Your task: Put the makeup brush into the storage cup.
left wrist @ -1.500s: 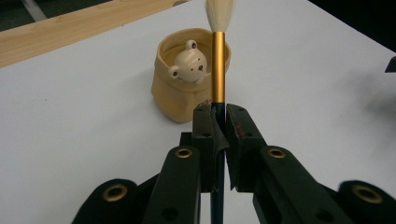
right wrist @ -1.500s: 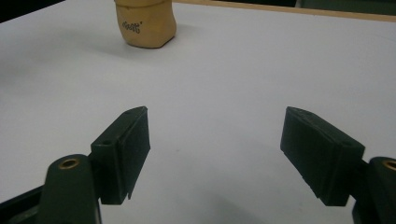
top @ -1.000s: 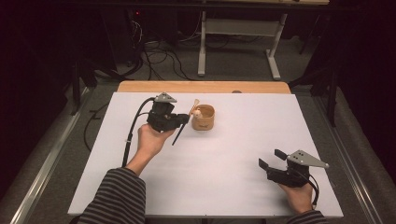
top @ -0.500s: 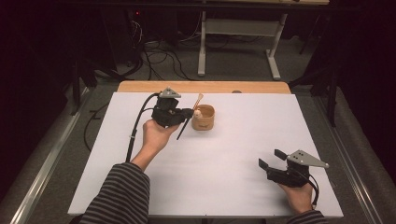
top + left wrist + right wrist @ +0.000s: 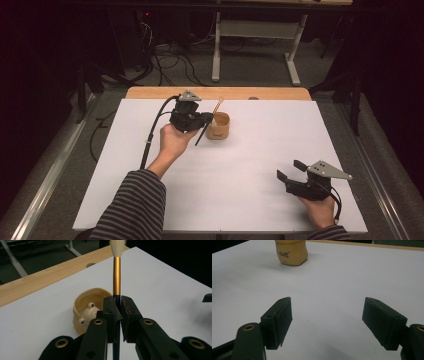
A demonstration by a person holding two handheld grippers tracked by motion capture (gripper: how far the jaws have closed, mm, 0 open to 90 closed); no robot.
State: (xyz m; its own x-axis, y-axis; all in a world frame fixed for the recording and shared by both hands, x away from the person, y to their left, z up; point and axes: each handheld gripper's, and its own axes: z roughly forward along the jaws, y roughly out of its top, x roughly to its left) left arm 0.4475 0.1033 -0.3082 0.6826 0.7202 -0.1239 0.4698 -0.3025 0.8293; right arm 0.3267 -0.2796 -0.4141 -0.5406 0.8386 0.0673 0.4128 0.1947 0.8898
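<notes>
Left gripper (image 5: 119,312) clenched on brush (image 5: 116,277) mid-shaft, just beside cup (image 5: 86,310). Light, stiff, slippery; avoid soft bristles. Right gripper (image 5: 327,322) released.

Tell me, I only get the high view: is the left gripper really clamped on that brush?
Observer: Yes. The left gripper is shut on the brush, white bristles pointing away from it.
Operator: Anything inside the cup?
Observer: A small bear-like figure sits inside the tan cup.
Operator: And the right gripper?
Observer: The right gripper stands open over bare white table, nothing between its jaws.
</notes>
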